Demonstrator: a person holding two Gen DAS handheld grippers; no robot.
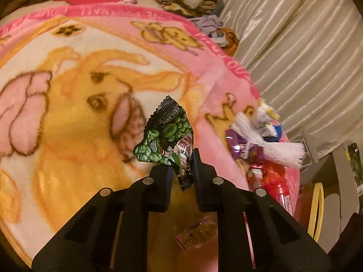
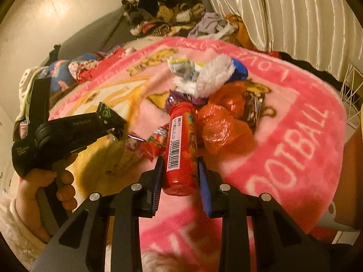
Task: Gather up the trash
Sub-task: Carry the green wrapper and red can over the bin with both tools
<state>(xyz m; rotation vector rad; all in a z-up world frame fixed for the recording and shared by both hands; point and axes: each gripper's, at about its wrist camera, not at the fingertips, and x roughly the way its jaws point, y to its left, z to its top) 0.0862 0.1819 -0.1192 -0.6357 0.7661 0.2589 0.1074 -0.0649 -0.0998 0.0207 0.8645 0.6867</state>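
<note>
My left gripper (image 1: 182, 158) is shut on a green and black snack wrapper (image 1: 166, 139), held above the pink cartoon blanket (image 1: 68, 104). It also shows in the right wrist view (image 2: 115, 122), with the wrapper's tip (image 2: 104, 111) sticking out. My right gripper (image 2: 180, 165) is shut on a red tube with a barcode label (image 2: 181, 149). Beyond it lies a trash pile: orange plastic bags (image 2: 223, 122), a purple wrapper (image 2: 181, 98), small red wrappers (image 2: 154, 145) and a crumpled white-and-blue packet (image 2: 183, 68).
A white fringed cloth (image 2: 213, 77) lies on the pile. Heaped clothes (image 2: 163, 15) sit at the bed's far end. A pleated curtain (image 2: 295, 13) runs along the right. A white wire basket (image 2: 351, 86) stands at the right edge. A pink wrapper (image 1: 197, 234) lies below my left gripper.
</note>
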